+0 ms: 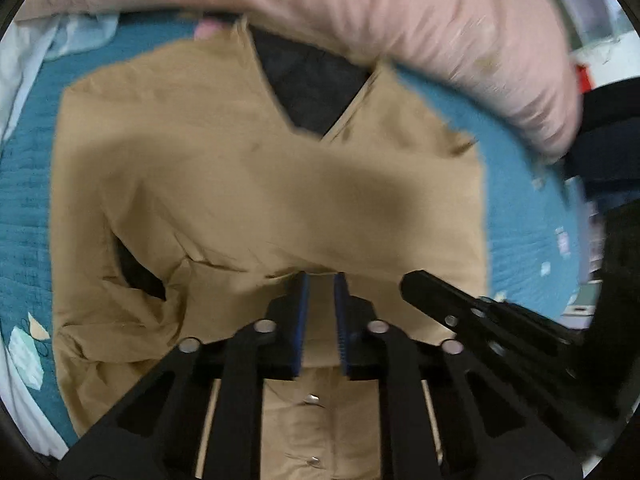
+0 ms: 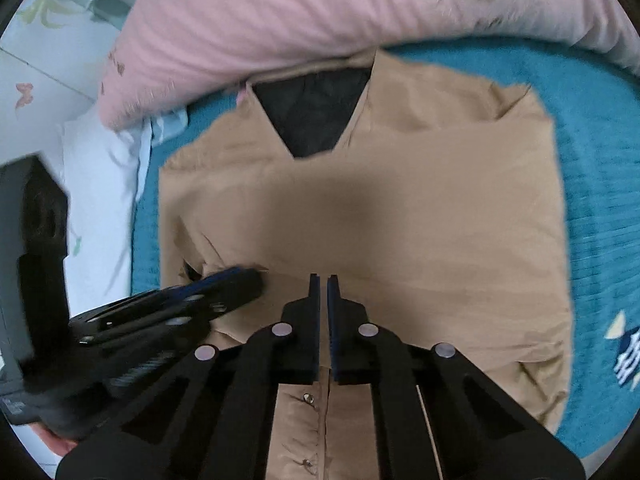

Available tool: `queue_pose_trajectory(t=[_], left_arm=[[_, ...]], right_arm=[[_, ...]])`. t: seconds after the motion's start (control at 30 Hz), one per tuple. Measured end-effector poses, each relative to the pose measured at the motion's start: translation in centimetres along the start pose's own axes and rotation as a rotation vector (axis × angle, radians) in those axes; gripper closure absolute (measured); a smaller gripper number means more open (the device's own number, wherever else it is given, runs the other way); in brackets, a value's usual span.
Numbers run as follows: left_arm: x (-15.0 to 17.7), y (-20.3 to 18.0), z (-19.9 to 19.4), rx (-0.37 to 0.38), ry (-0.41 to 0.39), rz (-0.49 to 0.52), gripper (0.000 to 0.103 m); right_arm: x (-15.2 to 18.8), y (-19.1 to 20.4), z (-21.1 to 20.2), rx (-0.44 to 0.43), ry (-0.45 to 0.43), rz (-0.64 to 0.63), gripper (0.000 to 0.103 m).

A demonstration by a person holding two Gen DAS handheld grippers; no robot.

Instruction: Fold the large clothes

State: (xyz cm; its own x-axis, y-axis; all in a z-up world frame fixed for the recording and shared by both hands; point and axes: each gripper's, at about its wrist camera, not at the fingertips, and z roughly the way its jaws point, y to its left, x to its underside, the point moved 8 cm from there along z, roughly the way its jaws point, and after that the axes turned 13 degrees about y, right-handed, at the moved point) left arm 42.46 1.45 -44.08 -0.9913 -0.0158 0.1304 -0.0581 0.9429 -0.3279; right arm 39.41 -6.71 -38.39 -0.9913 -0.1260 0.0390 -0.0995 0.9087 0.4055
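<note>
Item: tan jacket (image 1: 260, 184), lying spread on a teal bedspread (image 1: 24, 216), collar pointing to 12 o'clock, a dark lining (image 1: 312, 84) showing in the V of the neck. A folded layer is lying across the body; the snap placket (image 2: 307, 398) is showing at 6 o'clock beneath the tongs.

Item: pink quilt (image 2: 280, 12), bunching along the far edge at 12 o'clock, touching the collar.

Item: white sheet (image 2: 100, 184), showing at 9 o'clock in the right wrist view, beside the bedspread.

Item: left gripper (image 1: 321, 280), hovering over the lower fold of the jacket, blue pads (image 1: 303, 320) standing slightly apart with a narrow gap; tan cloth is showing through the gap, but whether any is pinched cannot be told. In the right wrist view it is blurring in at 8 o'clock (image 2: 244, 280), its tip at the jacket's sleeve opening.

Item: right gripper (image 2: 324, 280), sitting over the same fold nearer the middle, fingers almost meeting, only a sliver between them; whether cloth is caught there cannot be told. In the left wrist view it is entering at 4 o'clock (image 1: 416, 284), its tip against the jacket.
</note>
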Motion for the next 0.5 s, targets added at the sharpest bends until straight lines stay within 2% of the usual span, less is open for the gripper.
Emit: queue_pose_trajectory(t=[0.07, 0.1, 0.17, 0.23, 0.27, 0.37, 0.43, 0.5], left_arm=[[0.4, 1.8, 2.9, -0.044, 0.059, -0.034, 0.103], [0.6, 2.7, 4.1, -0.066, 0.070, -0.038, 0.103], [0.7, 3.4, 4.7, -0.029, 0.054, -0.044, 0.102], [0.8, 3.8, 4.2, 0.017, 0.060, -0.082, 0.102], [0.8, 3.8, 3.9, 0.006, 0.062, -0.081, 0.102], [0.9, 4.1, 1.8, -0.128, 0.032, -0.041, 0.102], [1.1, 4.7, 0.7, -0.142, 0.016, -0.059, 0.102], [1.2, 5.6, -0.3, -0.150, 0.005, -0.085, 0.102]], right_arm=[[0.1, -0.4, 1.7, -0.006, 0.034, 0.009, 0.100], [0.2, -0.9, 3.1, 0.000, 0.059, 0.020, 0.100], [0.5, -2.0, 5.4, 0.020, 0.101, 0.042, 0.102], [0.5, -2.5, 6.0, -0.002, 0.098, 0.056, 0.102], [0.5, -2.5, 5.8, -0.012, 0.098, 0.062, 0.102], [0.5, -2.9, 4.1, 0.037, 0.079, 0.056, 0.102], [0.5, -4.1, 2.5, 0.084, 0.053, 0.057, 0.103], [0.7, -6.0, 1.5, 0.091, 0.053, 0.089, 0.103]])
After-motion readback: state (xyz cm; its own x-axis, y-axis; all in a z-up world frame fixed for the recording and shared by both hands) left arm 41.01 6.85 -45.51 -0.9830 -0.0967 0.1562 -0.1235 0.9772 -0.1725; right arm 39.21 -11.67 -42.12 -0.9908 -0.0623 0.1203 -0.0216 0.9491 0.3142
